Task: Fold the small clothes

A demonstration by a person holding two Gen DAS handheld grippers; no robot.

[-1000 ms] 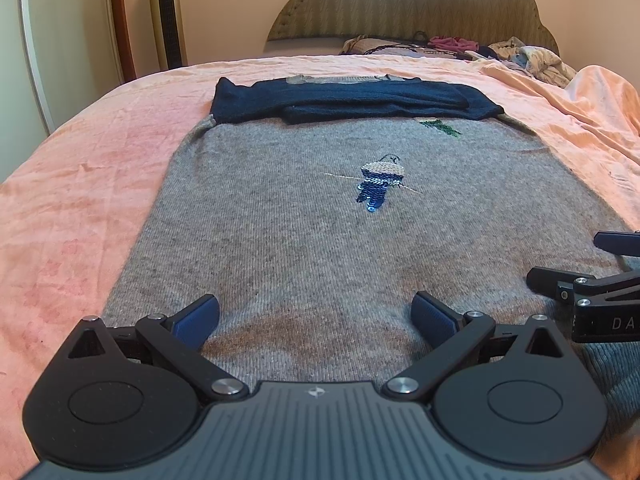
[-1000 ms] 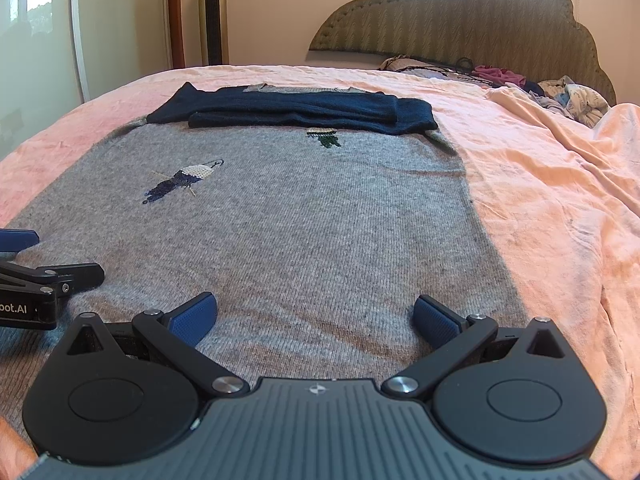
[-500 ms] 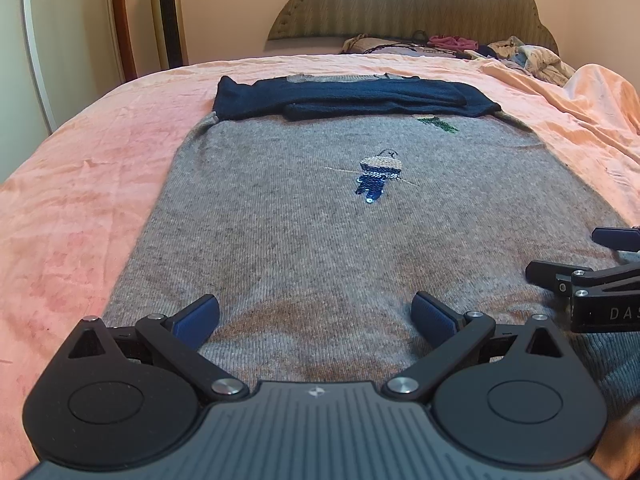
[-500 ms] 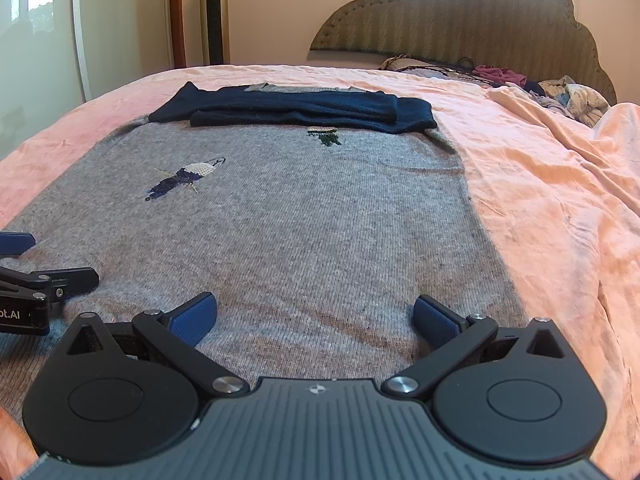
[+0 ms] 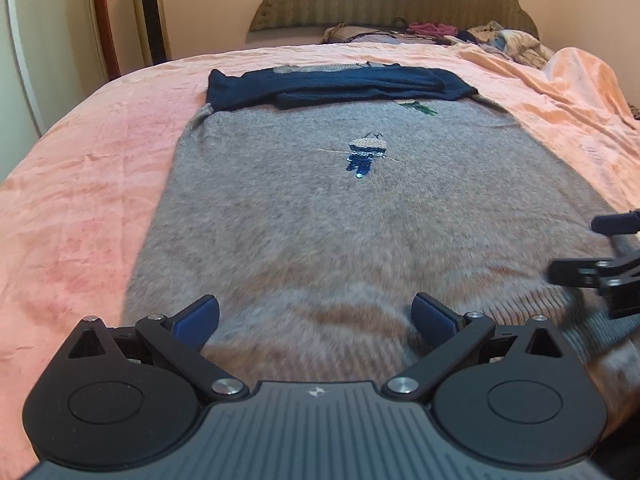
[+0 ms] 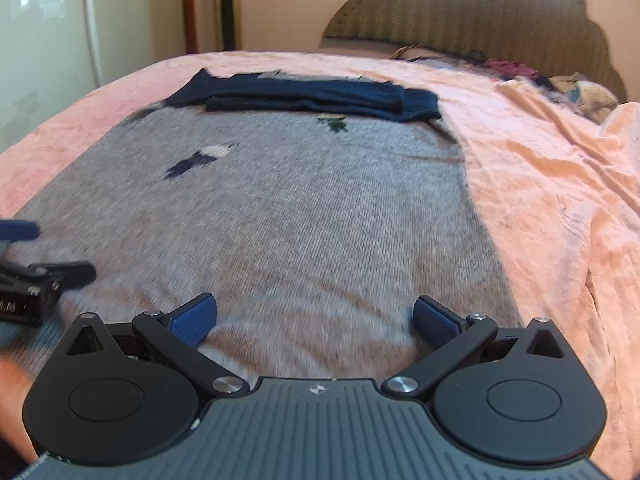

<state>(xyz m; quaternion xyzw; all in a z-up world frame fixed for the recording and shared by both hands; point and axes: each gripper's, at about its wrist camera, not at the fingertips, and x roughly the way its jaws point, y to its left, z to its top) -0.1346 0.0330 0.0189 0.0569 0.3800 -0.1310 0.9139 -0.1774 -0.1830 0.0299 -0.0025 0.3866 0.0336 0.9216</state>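
Grey knit sweater (image 5: 360,216) lies flat on the pink bedspread (image 5: 80,184), navy sleeves (image 5: 340,86) folded across at 12 o'clock. Left gripper (image 5: 316,314) has fingers spread wide over the hem; right gripper (image 5: 600,268) enters at 3 o'clock.

Right wrist view: right gripper (image 6: 315,316) fingers spread apart over the sweater (image 6: 300,220); left gripper (image 6: 44,276) at 9 o'clock.

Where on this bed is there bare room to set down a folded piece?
Bare pink bedspread lies left of the grey sweater, and more right of it. The headboard end is crowded with a heap of clothes.
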